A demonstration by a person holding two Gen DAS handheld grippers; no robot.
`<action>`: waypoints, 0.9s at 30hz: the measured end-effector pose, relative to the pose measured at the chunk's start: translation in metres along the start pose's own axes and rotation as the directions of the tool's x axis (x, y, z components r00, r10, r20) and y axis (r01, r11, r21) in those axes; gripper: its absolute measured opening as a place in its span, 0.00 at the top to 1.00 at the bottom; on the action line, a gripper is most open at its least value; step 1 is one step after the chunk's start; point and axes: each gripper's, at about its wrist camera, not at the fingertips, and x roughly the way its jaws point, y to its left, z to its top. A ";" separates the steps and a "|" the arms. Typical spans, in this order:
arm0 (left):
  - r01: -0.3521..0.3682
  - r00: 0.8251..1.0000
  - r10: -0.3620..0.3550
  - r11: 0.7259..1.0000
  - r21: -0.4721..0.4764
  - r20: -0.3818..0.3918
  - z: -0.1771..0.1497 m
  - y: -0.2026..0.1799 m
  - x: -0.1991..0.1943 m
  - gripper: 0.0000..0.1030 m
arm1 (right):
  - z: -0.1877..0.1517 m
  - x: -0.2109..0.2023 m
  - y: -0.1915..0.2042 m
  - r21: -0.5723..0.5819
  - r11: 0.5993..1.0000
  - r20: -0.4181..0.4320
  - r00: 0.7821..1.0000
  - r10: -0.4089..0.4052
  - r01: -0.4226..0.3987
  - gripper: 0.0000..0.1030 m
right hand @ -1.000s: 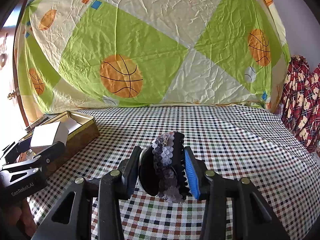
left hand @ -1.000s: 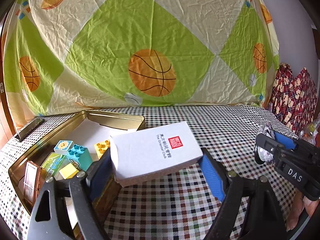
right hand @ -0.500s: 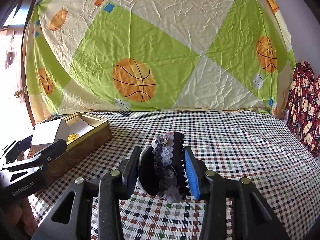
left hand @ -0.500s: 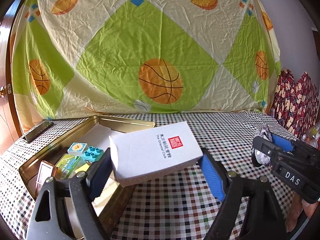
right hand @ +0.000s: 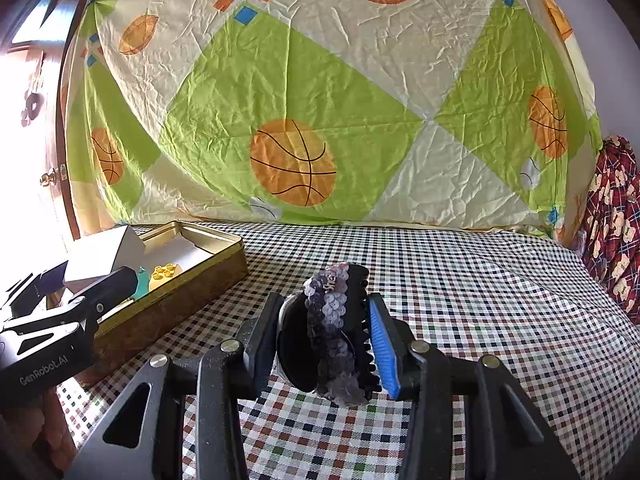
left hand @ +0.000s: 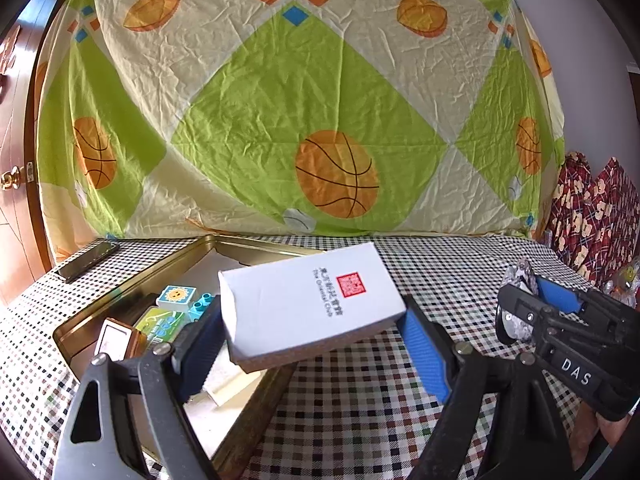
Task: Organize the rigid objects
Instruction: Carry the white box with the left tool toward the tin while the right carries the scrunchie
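The left wrist view is bounded at its far left by a dark, flat phone-like slab (left hand: 86,261) lying on the checked tablecloth (left hand: 360,400), beside the rim of a long, shallow gold-coloured metal tin (left hand: 132,280). Inside the tin, a brown-edged card-like piece (left hand: 114,344), a green printed card (left hand: 158,322), a white block printed with a sun (left hand: 176,297) and a blue studded toy brick (left hand: 201,303) are seen lying close together on a pale lining. Above the tin's near right part, a white rectangular cardboard box with a red square seal (left hand: 308,308) is held tilted between the blue-padded fingers of the left gripper (left hand: 312,340), which is closed on the box's two sides. Farther right in that view, the right gripper (left hand: 520,312) is seen from the side over the cloth, with a sequinned thing clamped in it. A wrinkled green and cream sheet printed with orange basketballs (left hand: 336,176) is hung behind the table, and a dark red patterned fabric (left hand: 592,208) is seen at the right edge. In the right wrist view, the left gripper (right hand: 80,276) and the white box (right hand: 104,254) are seen at the left, over the tin (right hand: 180,300), in which a yellow studded brick (right hand: 166,271) is visible. At the centre, a black toothed hair claw trimmed with purple-grey sequins (right hand: 336,332) is gripped upright between the right gripper's (right hand: 324,336) fingers, above the tablecloth (right hand: 480,300); whether it touches the cloth cannot be told.
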 end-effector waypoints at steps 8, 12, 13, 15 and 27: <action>-0.007 1.000 0.007 1.000 0.009 0.017 -0.001 0.002 -0.006 0.18 | -0.001 -0.002 0.011 -0.010 1.000 0.009 1.000 0.018 -0.018 0.56; -0.011 1.000 0.011 1.000 0.008 0.023 -0.001 0.005 -0.008 0.18 | -0.001 -0.003 0.015 -0.013 1.000 0.012 1.000 0.028 -0.028 0.56; -0.012 1.000 0.012 1.000 0.008 0.024 -0.001 0.006 -0.009 0.18 | -0.002 -0.003 0.016 -0.014 0.999 0.013 0.999 0.030 -0.030 0.56; -0.016 0.999 0.016 1.000 0.007 0.028 -0.001 0.007 -0.010 0.18 | -0.002 -0.004 0.018 -0.017 0.999 0.014 0.999 0.035 -0.035 0.56; -0.035 0.999 0.034 0.999 0.001 0.041 -0.003 0.015 -0.016 0.18 | -0.004 -0.008 0.030 -0.031 0.997 0.023 0.998 0.066 -0.065 0.56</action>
